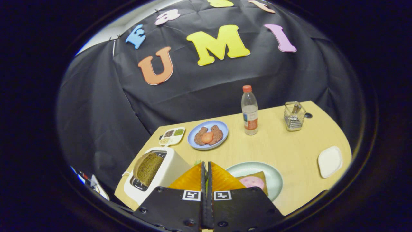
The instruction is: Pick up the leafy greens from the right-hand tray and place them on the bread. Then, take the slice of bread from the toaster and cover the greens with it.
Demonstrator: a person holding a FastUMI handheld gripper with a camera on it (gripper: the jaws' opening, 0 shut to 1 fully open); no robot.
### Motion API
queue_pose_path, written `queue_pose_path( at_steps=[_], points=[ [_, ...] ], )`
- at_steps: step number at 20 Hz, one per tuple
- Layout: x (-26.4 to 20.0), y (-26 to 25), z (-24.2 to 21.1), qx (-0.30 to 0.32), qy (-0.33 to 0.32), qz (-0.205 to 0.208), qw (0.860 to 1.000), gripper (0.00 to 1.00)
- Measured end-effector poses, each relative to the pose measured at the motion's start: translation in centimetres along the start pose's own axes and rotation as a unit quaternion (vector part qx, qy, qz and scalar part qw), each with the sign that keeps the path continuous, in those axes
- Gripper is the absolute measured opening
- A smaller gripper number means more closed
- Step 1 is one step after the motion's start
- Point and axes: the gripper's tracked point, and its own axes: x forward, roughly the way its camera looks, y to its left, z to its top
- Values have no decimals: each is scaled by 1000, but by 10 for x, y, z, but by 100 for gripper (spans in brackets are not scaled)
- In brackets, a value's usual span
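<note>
2 orange fingers (193, 178) of my gripper (206, 166) are pressed together, with a bit of leafy greens (197, 162) peeking at their tips. The bread (254, 180) lies near right on the plate (273, 175). The thin hold may slip. The slice (148, 168) waits in the toaster (170, 169), left.

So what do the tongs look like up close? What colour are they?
The tongs have two orange, wedge-shaped fingers with ribbed faces and thin black strips along their inner edges. Each finger sits on a flat black plate held by dark screws, and each plate carries a small square black-and-white marker near the middle.
</note>
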Motion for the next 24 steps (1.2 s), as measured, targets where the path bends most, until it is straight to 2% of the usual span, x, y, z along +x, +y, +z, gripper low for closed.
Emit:
queue_pose_path(
  at_steps=[3,8,15,19,23,24],
  points=[
    [9,-17,-10,25,12,3,1000,0],
    [16,-70,-22,33,25,-29,999,0],
    [22,-121,-30,13,37,-64,997,2],
    [18,-140,-36,2,41,-87,995,24],
    [2,-147,-17,-32,15,-101,994,77],
    [-7,-147,-8,-44,5,-105,993,80]
  ],
)
